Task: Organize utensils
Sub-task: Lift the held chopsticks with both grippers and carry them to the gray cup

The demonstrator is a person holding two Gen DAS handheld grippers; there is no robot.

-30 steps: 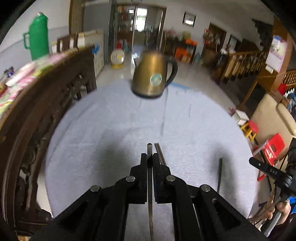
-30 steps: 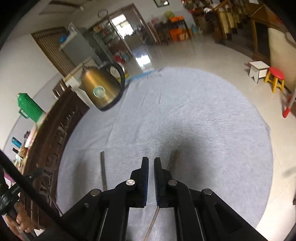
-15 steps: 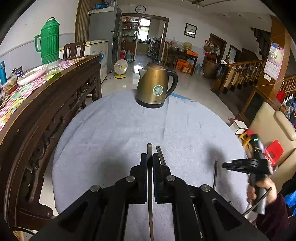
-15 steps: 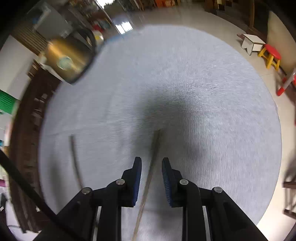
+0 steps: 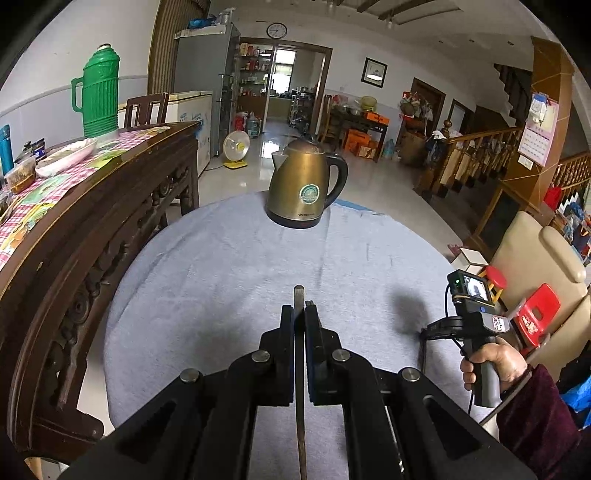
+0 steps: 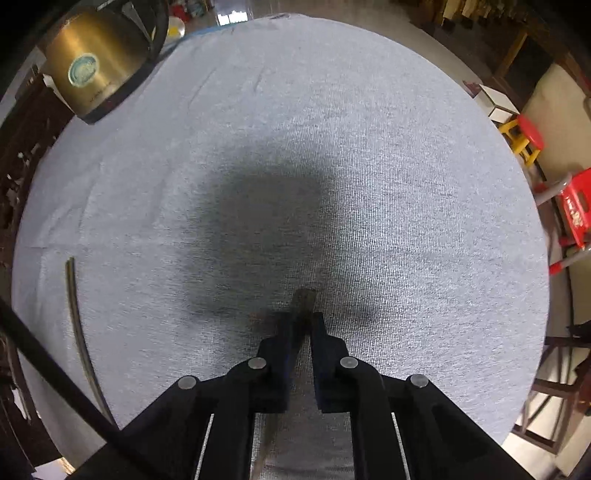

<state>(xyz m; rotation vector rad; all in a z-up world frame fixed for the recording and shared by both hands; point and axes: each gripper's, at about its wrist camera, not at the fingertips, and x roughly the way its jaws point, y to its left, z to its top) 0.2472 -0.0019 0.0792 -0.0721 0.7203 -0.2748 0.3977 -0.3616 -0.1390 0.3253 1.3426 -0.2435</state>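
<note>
A: Report legible markings first

B: The brass-coloured kettle [image 5: 306, 184] carries a round green-and-white sticker on its body and a line of white lettering on the dark base; the lettering is too small to read. A wall calendar [image 5: 537, 129] hangs at far right, its print illegible. A round clock [image 5: 276, 30] hangs above the doorway

A: Left gripper condition?

B: The left gripper [image 5: 300, 317] has its jaws closed on a thin metal utensil [image 5: 299, 369], which runs lengthwise between the pads, its tip projecting just past the fingertips. A second thin strip [image 5: 309, 303] shows beside it at the right finger; I cannot tell what it is

A: Right gripper condition?

B: The right gripper [image 6: 300, 325] is low over the cloth, jaws slightly parted around a second thin utensil [image 6: 303, 300] lying under them. Whether the pads touch it cannot be told; that area is blurred. A third utensil [image 6: 79, 332] lies on the cloth well to the left

A: Surface and room?

B: A round table under grey-blue knit cloth [image 5: 240, 266], kettle at its far edge. Left of it stands a carved dark wooden table [image 5: 92, 206] holding a green thermos jug [image 5: 99, 98]. Tiled floor, wooden stair railing [image 5: 476, 155], red stools [image 6: 528, 134] at right
</note>
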